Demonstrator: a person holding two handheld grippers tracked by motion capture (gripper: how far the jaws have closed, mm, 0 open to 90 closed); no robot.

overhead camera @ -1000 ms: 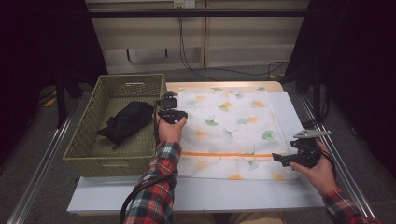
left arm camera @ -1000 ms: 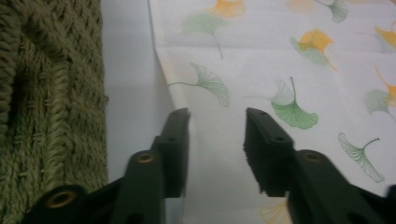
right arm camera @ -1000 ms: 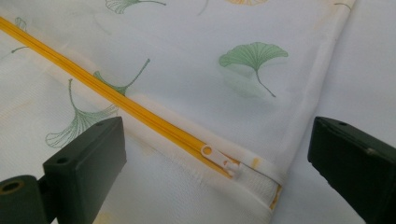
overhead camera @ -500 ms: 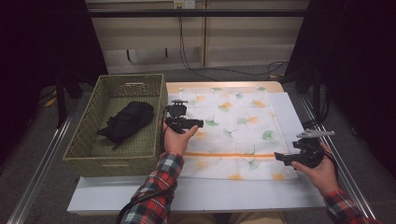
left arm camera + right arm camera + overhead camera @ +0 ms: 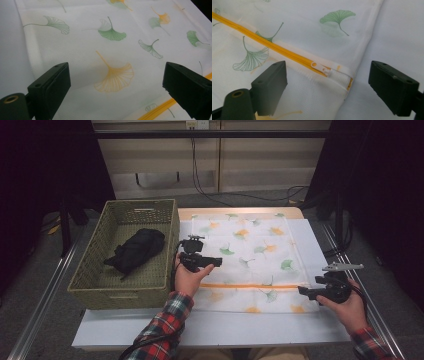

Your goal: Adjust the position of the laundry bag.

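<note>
A white mesh bag (image 5: 250, 245) printed with green and orange ginkgo leaves lies flat on the table. An orange zipper (image 5: 250, 285) runs across its near part. My left gripper (image 5: 215, 262) hovers over the bag's left part and points right. Its jaws have just been opening and stand wide apart over the fabric (image 5: 82, 50), with nothing between them (image 5: 116, 75). My right gripper (image 5: 303, 290) sits at the bag's right end. Its jaws have just been closing, still apart (image 5: 327, 75), and straddle the white zipper pull (image 5: 319, 68) without touching it.
A woven basket (image 5: 122, 292) stands left of the bag and holds a black bundled garment (image 5: 135, 250). The white table top (image 5: 225, 327) shows along the near edge and to the right of the bag (image 5: 402, 37). Cables trail on the floor behind the table.
The left gripper has shifted from beside the basket's edge to the right and nearer the person, and now points across the bag. The right hand has stayed put.
</note>
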